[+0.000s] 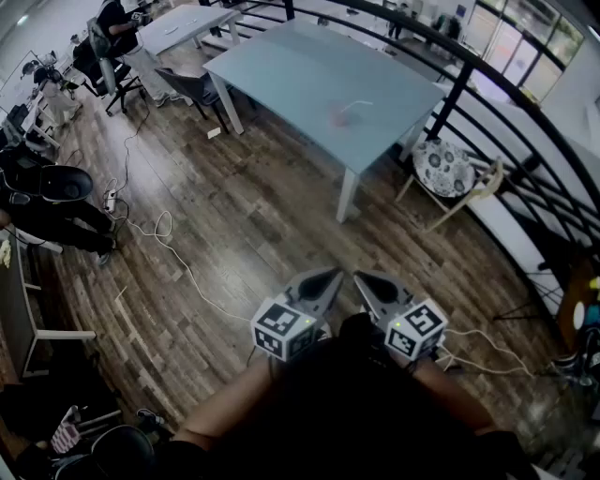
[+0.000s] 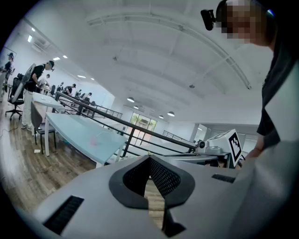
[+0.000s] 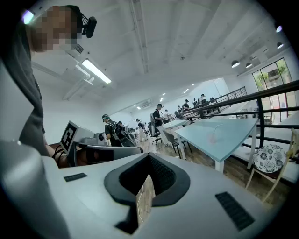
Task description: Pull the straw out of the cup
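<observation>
A small pinkish clear cup (image 1: pixel 339 115) with a white straw (image 1: pixel 357 105) stands on the pale blue table (image 1: pixel 281 66), far ahead of me. The cup also shows faintly in the left gripper view (image 2: pixel 93 139) and in the right gripper view (image 3: pixel 211 138). I hold both grippers close to my body, over the wooden floor and well short of the table. My left gripper (image 1: pixel 325 278) (image 2: pixel 149 158) is shut with nothing in it. Beside it, my right gripper (image 1: pixel 369 281) (image 3: pixel 148 156) is also shut and holds nothing.
A chair with a patterned cushion (image 1: pixel 443 167) stands right of the table, by a black railing (image 1: pixel 525 122). White cables (image 1: pixel 164 234) trail over the floor. A dark chair (image 1: pixel 192 89) sits at the table's left end. A person works at a far desk (image 1: pixel 117 23).
</observation>
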A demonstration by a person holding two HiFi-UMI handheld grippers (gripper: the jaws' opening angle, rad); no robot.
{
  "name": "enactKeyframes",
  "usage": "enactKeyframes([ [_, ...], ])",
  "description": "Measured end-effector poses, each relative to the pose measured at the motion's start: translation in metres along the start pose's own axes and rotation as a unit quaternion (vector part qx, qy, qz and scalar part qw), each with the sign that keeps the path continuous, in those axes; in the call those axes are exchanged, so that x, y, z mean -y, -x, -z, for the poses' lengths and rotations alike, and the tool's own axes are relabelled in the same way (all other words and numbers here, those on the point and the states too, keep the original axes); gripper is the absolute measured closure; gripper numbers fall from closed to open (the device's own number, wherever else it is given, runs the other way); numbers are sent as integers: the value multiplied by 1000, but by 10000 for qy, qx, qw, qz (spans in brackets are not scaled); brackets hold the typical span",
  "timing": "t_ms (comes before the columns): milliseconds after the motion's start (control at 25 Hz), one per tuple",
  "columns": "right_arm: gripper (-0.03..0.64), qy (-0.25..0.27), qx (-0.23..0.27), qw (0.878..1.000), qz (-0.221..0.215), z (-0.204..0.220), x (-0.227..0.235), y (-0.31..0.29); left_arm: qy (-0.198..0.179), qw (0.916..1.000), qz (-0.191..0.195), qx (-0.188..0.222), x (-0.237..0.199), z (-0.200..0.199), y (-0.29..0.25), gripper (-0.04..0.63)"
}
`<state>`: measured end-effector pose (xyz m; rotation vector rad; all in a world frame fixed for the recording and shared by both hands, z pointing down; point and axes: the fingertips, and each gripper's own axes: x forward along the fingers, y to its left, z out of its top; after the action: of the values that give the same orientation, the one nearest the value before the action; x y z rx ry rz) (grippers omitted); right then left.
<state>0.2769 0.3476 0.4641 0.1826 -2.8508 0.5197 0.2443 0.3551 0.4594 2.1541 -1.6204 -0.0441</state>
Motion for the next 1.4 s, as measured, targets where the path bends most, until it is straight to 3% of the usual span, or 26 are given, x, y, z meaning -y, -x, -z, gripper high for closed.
enactKeyframes([
  [720, 604, -164, 112, 9998, -75, -8, 31, 5, 74, 9999, -136, -22, -4, -1, -29, 584],
  [1400, 604, -172, 144, 9990, -388, -74, 181, 12, 14, 9989, -459, 36, -13, -59, -181, 584],
])
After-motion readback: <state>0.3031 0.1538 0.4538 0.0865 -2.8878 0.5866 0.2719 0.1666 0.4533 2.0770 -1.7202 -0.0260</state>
